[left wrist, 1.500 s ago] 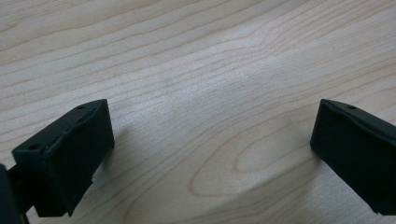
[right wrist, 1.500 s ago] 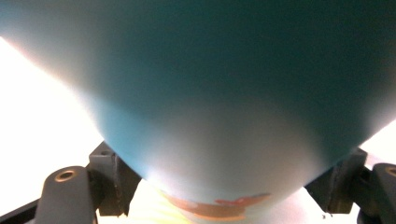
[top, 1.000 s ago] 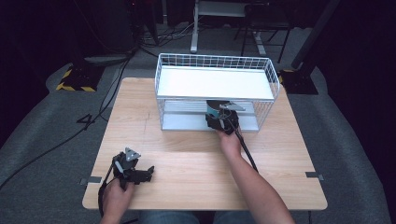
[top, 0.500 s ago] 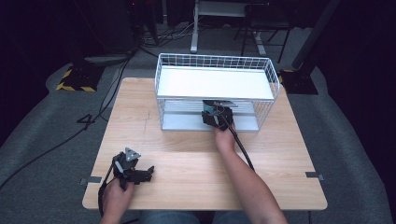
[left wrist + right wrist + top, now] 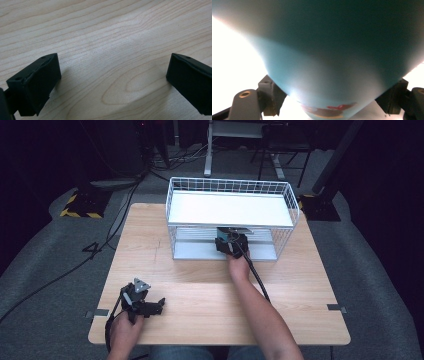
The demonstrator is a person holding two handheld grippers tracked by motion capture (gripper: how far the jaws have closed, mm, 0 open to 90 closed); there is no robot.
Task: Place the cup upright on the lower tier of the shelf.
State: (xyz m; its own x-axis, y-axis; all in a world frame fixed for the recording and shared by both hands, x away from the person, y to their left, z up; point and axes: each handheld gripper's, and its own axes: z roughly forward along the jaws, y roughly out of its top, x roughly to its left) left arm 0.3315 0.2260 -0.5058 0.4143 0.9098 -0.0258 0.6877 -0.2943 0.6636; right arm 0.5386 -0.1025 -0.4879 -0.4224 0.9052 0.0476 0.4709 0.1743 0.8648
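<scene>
1. A teal object (image 5: 332, 62) sits pinched between my right gripper (image 5: 231, 242) jaws, at the front opening of the white wire rack (image 5: 230, 185), level with its lower shelf; what it is I cannot tell.
2. My left gripper (image 5: 150, 305) rests near the wooden table's (image 5: 200, 285) front left, jaws spread wide on nothing.
</scene>
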